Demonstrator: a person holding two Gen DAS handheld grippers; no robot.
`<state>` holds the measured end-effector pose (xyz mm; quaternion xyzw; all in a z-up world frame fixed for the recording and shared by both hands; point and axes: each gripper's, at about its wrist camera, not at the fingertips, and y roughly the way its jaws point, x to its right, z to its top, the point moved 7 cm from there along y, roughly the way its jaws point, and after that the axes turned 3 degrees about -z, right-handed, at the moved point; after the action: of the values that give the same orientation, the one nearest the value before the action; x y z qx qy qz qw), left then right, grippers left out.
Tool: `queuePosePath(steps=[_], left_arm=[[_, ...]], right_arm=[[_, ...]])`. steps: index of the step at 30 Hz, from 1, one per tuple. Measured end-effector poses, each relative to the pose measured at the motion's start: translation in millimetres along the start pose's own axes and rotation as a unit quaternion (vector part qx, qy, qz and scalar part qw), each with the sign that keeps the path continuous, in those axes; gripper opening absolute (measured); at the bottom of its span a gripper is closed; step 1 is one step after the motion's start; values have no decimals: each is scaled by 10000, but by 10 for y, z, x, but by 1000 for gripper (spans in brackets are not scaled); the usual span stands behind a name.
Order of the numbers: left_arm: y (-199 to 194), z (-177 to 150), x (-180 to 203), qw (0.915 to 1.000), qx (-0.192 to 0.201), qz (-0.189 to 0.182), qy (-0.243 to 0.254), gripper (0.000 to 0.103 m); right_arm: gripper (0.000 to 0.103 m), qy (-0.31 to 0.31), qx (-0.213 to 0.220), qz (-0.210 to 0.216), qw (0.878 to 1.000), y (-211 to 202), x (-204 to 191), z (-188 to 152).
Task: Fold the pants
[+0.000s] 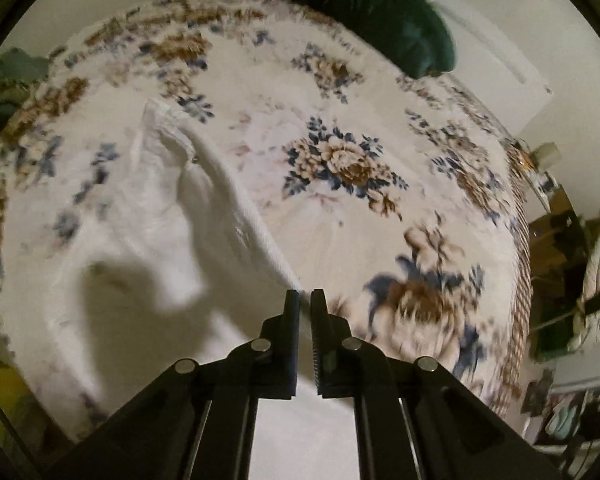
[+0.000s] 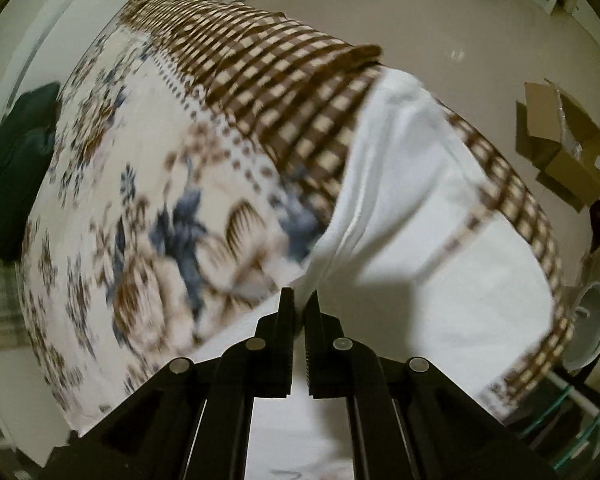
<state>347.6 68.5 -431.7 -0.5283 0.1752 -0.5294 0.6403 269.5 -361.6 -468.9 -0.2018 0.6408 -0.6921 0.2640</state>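
Fingers (image 1: 291,312) pinch white pants (image 1: 148,216) near green cushion (image 1: 380,16).

Left wrist view: high above the bed (image 1: 380,92), angled down toward its far edge. Right wrist view: straight down over the checked side edge (floor beyond). Shared: floral bedspread (image 2: 120,240), green pillow (image 1: 380,20).

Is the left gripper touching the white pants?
Touching. In the left wrist view, the left gripper is shut on a fold of the white pants, and the cloth stretches from its fingertips down to the floral bedspread.
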Motion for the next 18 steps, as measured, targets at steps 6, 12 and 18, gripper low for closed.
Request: queuePosePath(steps=[6,12,18], left_arm=[[-328,-854,-532,9990,-399,192,-59,3],[-55,-1371,-832,9944,-871,177,-569,4],[62,-983,-643,9969,-555,5,-565,23]], right_arm=[[4,-279,-384,-182,9987,-145,813,-811],[4,-522,-539,-498,9959,164,1093,-1211],[4,-704,-754,-696,9922,477,1277,-1409]])
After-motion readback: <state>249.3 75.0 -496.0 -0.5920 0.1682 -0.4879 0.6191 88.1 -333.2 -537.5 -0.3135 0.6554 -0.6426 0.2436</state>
